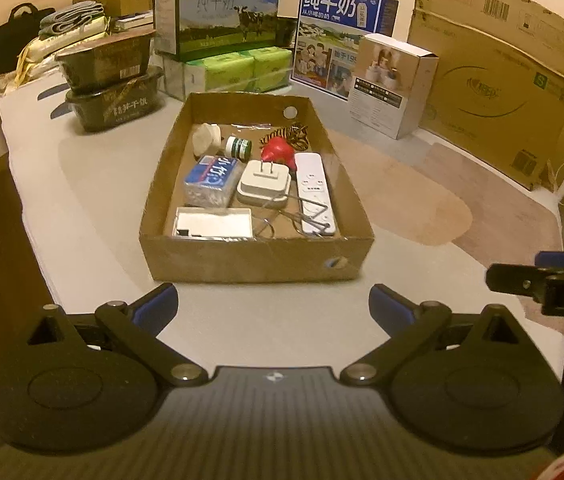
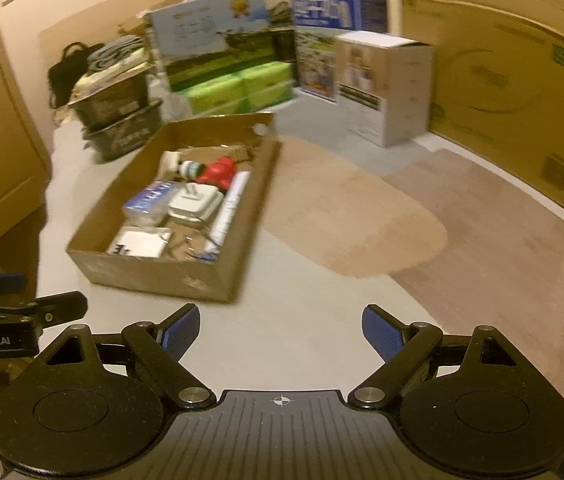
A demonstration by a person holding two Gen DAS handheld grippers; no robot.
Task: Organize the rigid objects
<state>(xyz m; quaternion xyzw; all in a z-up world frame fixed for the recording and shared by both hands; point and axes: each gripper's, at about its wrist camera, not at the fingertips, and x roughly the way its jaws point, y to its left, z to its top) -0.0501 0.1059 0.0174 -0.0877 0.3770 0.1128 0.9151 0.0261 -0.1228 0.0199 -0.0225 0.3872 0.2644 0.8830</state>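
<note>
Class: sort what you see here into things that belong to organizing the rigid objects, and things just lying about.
Job:
cardboard tray
plug adapter
white remote
red toy
blue packet

Lying about:
milk cartons
black food tubs
white box
black bag

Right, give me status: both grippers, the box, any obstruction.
Left gripper open, empty. Right gripper open, empty. Cardboard box ahead on the table, packed: white plug adapter, red toy, power strip. Nothing between grippers and box.

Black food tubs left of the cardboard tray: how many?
2, stacked: the lower tub sits on the table beside the cardboard tray, the upper tub on top of it. More could be hidden behind them.
</note>
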